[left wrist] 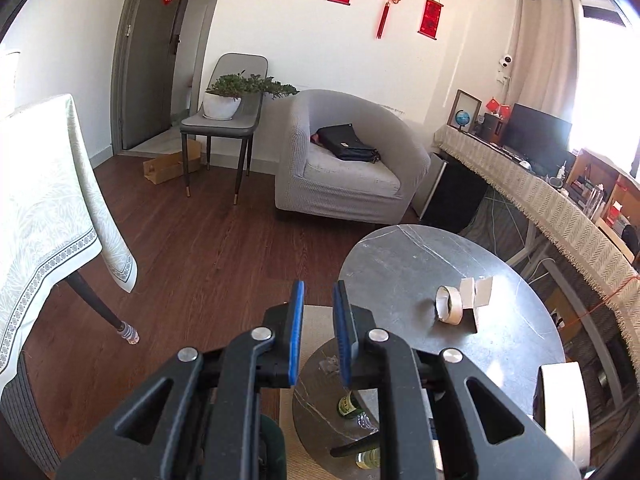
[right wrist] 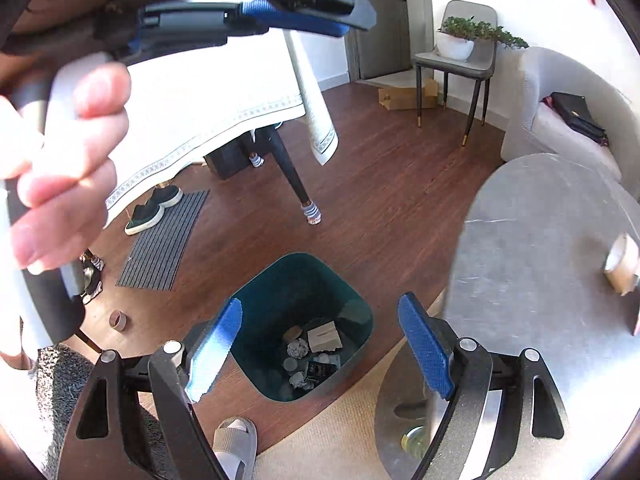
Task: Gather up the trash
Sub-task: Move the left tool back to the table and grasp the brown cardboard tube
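My right gripper [right wrist: 320,344] is open and empty, held above a dark green trash bin [right wrist: 256,300] on the floor. The bin holds crumpled paper, a torn cardboard piece [right wrist: 325,337] and other scraps. My left gripper [left wrist: 318,336] is nearly shut with a narrow gap and holds nothing; it also shows in the right wrist view [right wrist: 320,24], held in a hand. On the round grey marble table [left wrist: 400,264] lie an empty tape roll core [left wrist: 448,305] and a folded white card piece [left wrist: 476,294]. The tape core also shows at the right edge of the right wrist view [right wrist: 622,264].
A lower round table [left wrist: 316,400] carries green glass bottles [left wrist: 350,404]. A cardboard tube [right wrist: 118,320] lies on the wood floor near a grey mat [right wrist: 168,240] with shoes. A clothed table [left wrist: 44,208], grey armchair [left wrist: 344,160], plant chair [left wrist: 224,120] and long desk [left wrist: 540,196] surround.
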`<action>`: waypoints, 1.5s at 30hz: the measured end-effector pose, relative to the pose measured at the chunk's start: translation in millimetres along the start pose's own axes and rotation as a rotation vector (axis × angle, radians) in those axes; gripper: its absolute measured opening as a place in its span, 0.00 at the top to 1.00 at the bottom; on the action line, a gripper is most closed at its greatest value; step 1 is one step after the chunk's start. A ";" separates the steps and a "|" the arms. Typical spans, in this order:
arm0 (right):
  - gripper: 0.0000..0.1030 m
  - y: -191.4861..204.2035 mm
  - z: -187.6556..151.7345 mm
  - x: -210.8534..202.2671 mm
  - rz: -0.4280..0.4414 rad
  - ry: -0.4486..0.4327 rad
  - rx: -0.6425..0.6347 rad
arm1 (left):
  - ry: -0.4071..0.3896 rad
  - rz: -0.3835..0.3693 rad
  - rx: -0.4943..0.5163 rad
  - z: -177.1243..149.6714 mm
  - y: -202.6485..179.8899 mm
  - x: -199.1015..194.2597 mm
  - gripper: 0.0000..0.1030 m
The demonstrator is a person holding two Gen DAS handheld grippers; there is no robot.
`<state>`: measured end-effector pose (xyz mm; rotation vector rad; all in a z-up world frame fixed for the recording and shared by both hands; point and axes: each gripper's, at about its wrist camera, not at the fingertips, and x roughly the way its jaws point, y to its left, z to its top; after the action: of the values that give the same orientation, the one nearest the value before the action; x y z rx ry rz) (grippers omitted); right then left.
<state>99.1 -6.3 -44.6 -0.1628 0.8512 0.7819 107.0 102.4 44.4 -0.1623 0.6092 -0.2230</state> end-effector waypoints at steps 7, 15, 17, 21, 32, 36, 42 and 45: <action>0.21 -65.9 -21.4 -60.0 -0.150 -0.064 0.069 | 0.052 -0.065 0.049 2.3 -56.6 45.2 0.62; 0.21 -140.7 -61.2 -111.9 -0.249 -0.100 0.209 | 0.166 -0.141 0.073 -16.6 -119.9 110.8 0.54; 0.21 -152.7 -70.1 -121.1 -0.263 -0.107 0.231 | 0.191 -0.138 0.073 -21.7 -132.5 124.3 0.53; 0.21 -174.4 -88.0 -139.4 -0.284 -0.116 0.274 | 0.217 -0.111 0.096 -30.1 -149.5 142.4 0.53; 0.21 -211.6 -111.8 -179.0 -0.315 -0.173 0.384 | 0.270 -0.089 0.088 -35.8 -165.7 163.6 0.66; 0.21 -214.8 -113.4 -179.2 -0.323 -0.176 0.395 | 0.291 -0.108 0.070 -37.0 -161.2 167.5 0.71; 0.21 -211.7 -107.5 -175.4 -0.323 -0.178 0.404 | 0.298 -0.143 0.001 -33.8 -146.5 165.8 0.73; 0.21 -209.3 -104.1 -172.4 -0.322 -0.177 0.399 | 0.306 -0.151 0.006 -34.1 -144.6 165.1 0.73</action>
<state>107.3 -295.9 -23.7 0.1205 0.7719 0.3099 195.8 -81.8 -42.3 -0.1704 0.9012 -0.4005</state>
